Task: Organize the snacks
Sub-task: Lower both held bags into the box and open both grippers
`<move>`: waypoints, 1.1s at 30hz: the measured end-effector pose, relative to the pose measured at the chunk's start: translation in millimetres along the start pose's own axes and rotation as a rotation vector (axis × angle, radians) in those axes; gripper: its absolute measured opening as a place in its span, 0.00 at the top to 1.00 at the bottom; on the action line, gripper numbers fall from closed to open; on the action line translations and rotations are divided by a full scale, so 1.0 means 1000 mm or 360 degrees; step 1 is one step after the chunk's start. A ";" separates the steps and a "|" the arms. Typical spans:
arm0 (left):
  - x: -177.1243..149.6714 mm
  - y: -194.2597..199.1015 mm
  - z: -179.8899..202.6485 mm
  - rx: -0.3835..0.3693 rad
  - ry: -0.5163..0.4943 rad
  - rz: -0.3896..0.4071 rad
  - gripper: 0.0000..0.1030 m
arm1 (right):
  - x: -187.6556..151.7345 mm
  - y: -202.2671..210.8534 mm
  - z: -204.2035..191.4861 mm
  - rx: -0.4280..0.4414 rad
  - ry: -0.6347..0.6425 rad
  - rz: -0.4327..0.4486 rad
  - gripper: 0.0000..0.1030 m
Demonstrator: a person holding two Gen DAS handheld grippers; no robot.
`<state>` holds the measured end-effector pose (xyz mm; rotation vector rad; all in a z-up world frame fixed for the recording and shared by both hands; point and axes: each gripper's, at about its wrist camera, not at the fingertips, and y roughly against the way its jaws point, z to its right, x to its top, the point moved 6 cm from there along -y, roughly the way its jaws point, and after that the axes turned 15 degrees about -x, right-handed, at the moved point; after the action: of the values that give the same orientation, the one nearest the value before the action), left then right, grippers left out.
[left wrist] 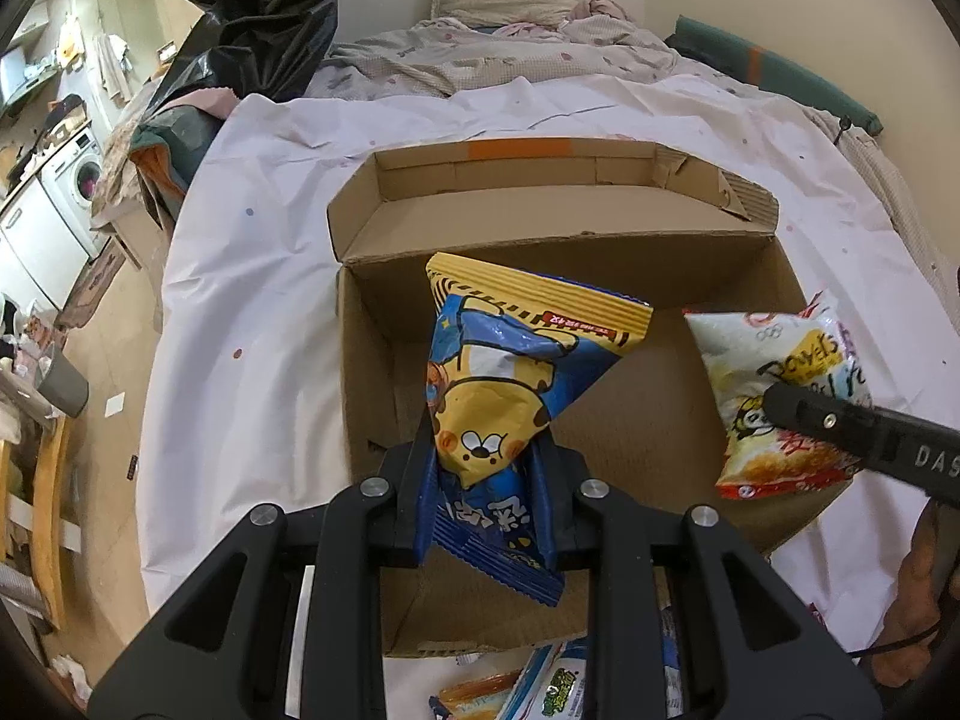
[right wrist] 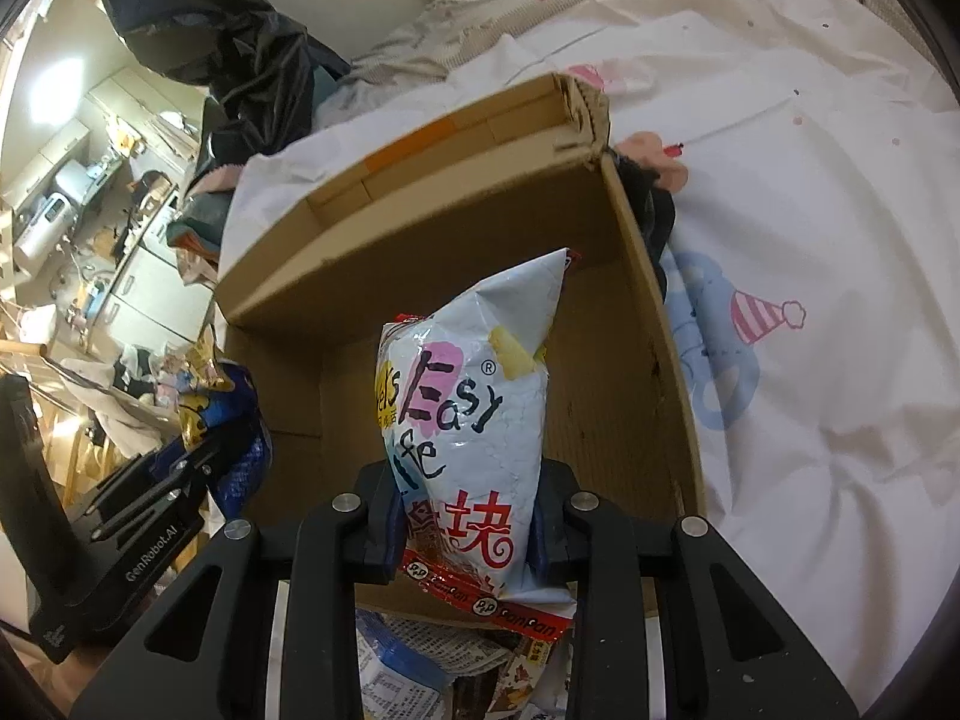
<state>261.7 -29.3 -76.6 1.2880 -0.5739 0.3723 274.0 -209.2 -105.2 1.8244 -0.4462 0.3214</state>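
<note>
An open cardboard box (left wrist: 654,420) stands on a white bed sheet; it also shows in the right wrist view (right wrist: 612,372). My left gripper (left wrist: 486,468) is shut on a blue and yellow snack bag (left wrist: 504,372) with a cartoon bear, held over the box's inside. My right gripper (right wrist: 465,516) is shut on a white snack bag (right wrist: 474,420) with red print, held over the box's near right side. That bag and the right gripper's finger (left wrist: 864,438) show in the left wrist view at right (left wrist: 774,384). The left gripper and its bag show at left in the right wrist view (right wrist: 222,420).
Several loose snack packets lie in front of the box (left wrist: 540,690), also under my right gripper (right wrist: 420,660). A black plastic bag (left wrist: 252,18) sits at the bed's far left. Pillow and rumpled blanket (left wrist: 510,30) lie beyond the box.
</note>
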 end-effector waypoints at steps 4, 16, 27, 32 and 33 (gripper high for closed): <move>-0.001 -0.005 -0.002 -0.0013 0.0022 -0.0022 0.78 | -0.003 -0.007 -0.001 -0.0035 0.0020 -0.0038 0.69; -0.001 -0.009 -0.005 -0.0013 0.0038 -0.0025 0.77 | -0.010 -0.021 -0.001 -0.0074 0.0046 -0.0123 0.67; -0.002 -0.008 -0.005 -0.0025 0.0064 -0.0033 0.75 | -0.010 -0.017 -0.008 -0.0062 0.0077 -0.0094 0.63; -0.005 -0.011 -0.004 -0.0006 0.0041 -0.0061 0.52 | -0.006 -0.012 -0.003 -0.0064 0.0015 -0.0059 0.29; -0.005 -0.010 -0.004 -0.0012 0.0043 -0.0054 0.41 | -0.004 -0.010 -0.002 -0.0077 0.0015 -0.0036 0.28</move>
<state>264.1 -27.7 -87.6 1.2822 -0.5297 0.3587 275.0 -204.6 -115.1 1.7790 -0.4231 0.3014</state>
